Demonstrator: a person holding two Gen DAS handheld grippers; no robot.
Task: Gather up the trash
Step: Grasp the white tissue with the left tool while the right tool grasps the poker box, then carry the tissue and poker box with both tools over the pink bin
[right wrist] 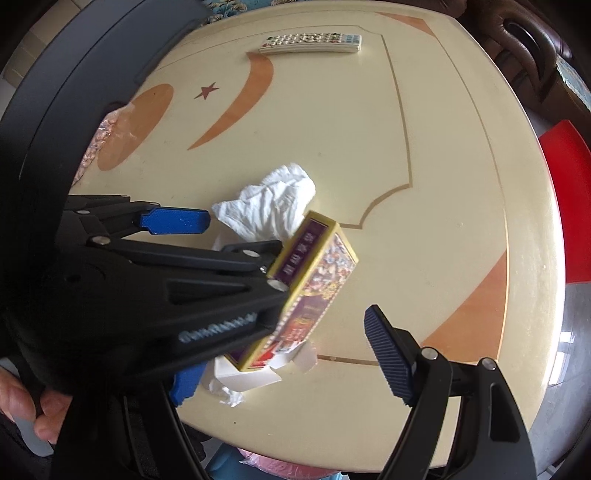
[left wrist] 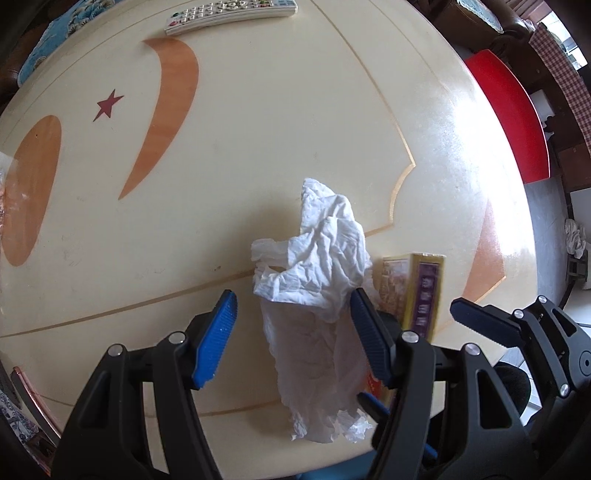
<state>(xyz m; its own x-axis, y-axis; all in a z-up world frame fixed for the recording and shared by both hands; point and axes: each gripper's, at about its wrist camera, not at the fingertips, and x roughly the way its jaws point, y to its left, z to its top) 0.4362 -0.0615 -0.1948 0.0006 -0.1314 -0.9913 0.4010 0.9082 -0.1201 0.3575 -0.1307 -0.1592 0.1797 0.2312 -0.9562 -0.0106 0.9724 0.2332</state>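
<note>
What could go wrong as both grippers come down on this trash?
The left gripper and right gripper work almost touching, so their fingers may collide. The crumpled tissue leans against the small printed box, so closing on one may drag or tip the other.

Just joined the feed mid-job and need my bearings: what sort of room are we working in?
Most likely a home living room: a cream table with a TV remote on it, a brown leather armchair beside it, and a red stool.
</note>
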